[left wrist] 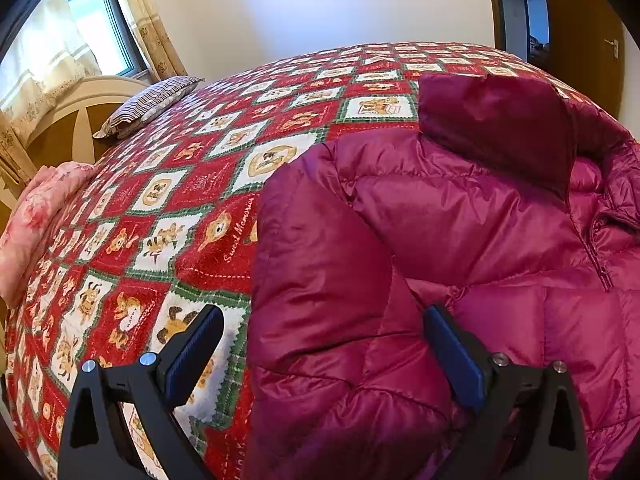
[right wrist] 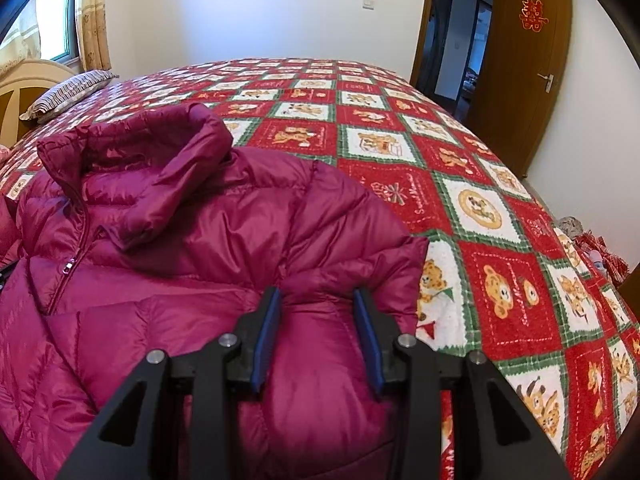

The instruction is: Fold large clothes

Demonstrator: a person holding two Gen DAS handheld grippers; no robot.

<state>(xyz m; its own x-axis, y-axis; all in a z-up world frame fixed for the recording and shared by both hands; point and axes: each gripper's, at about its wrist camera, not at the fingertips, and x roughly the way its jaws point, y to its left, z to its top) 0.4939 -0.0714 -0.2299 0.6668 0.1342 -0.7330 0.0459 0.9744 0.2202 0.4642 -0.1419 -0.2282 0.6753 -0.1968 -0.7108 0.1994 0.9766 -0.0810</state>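
The puffer jacket (left wrist: pixel 460 240) — a shiny magenta quilted one with a stand-up collar and a zipper down the front — lies spread on the near part of the bed, on a red, green and white bedspread (left wrist: pixel 208 184) printed with bear squares. In the left wrist view the left claw (left wrist: pixel 322 320) stands wide open, its blue-padded fingers on either side of the jacket's sleeve; the left finger sits over the bedspread just beside the sleeve edge, the right one presses against the fabric, and nothing is clamped. In the right wrist view the right claw (right wrist: pixel 316 304) is open to a middling width with a fold of the other sleeve bulging up between its pads — both pads touch the fabric, though whether they truly pinch it I cannot tell. Far left on the bed rests a striped pillow (right wrist: pixel 68 94), with a pink floral quilt (left wrist: pixel 36 216) at the left edge. At the far right stands a brown door (right wrist: pixel 528 60).
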